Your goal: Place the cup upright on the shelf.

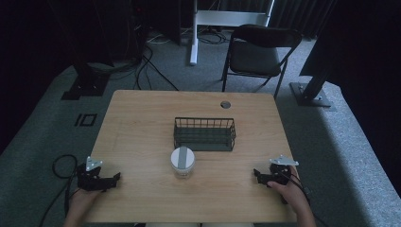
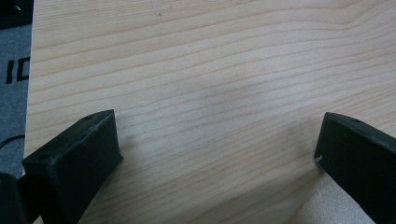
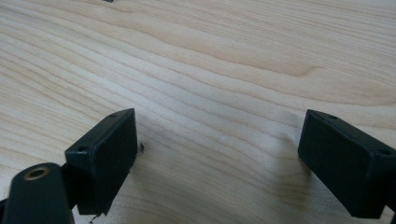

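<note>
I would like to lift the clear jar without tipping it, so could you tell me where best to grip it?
Grip the jar around its clear body just below the grey lid, coming in level from the near side. It stands upright, and the wire basket crowds its far side.

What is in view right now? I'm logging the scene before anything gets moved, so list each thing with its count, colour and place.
table: one, light wood, centre of the high view
wire basket: one, dark, middle of the table, nothing visible inside
jar: one, clear with a pale grey-striped lid, upright just in front of the basket, apart from it
round hole: one, grey, far right part of the tabletop
folding chair: one, black, on the floor beyond the table
cables: several, black, on the grey carpet beyond the table's far left corner
left gripper: one, black, near left edge of the table, jaws apart
right gripper: one, black, near right edge, jaws apart
hands: two, one holding each gripper
</note>
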